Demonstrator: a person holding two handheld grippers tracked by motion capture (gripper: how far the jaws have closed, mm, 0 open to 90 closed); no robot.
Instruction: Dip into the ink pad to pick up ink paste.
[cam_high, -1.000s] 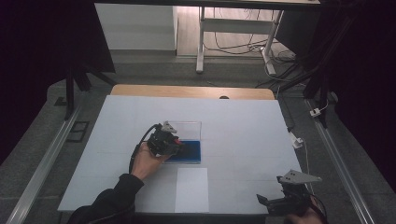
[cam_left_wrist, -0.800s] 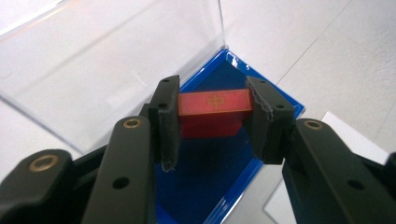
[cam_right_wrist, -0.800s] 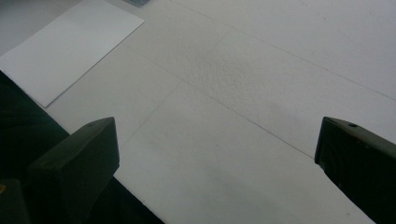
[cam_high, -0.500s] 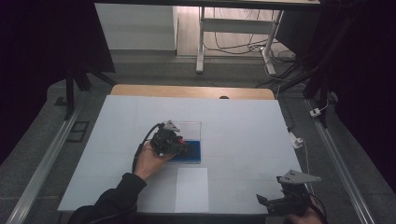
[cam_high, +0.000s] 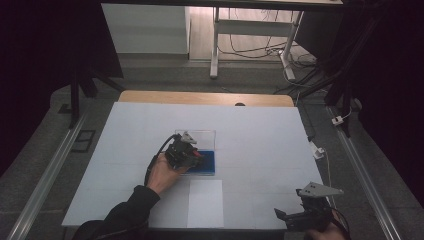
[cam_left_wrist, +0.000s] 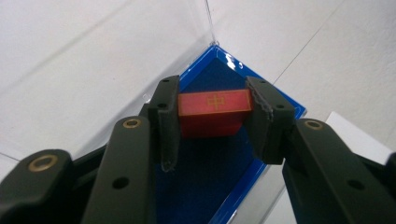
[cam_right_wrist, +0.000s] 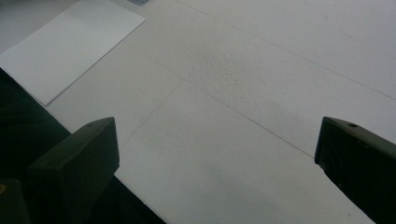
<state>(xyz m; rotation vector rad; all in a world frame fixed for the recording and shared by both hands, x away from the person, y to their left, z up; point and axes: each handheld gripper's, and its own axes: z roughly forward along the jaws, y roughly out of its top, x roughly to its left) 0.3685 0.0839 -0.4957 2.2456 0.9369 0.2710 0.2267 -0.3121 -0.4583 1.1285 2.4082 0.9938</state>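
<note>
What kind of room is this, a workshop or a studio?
Most likely a lab-style recording station: a white-covered table under dark surroundings, metal rails along its sides, loose cables on the floor behind. The left hand-held gripper grips a red block over a blue-floored clear box.

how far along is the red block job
Done: the left gripper is shut on the red block. In hand: the block sits over the blue tray of the clear box. Left: whether it goes in or out I cannot tell. The right gripper waits open.
</note>
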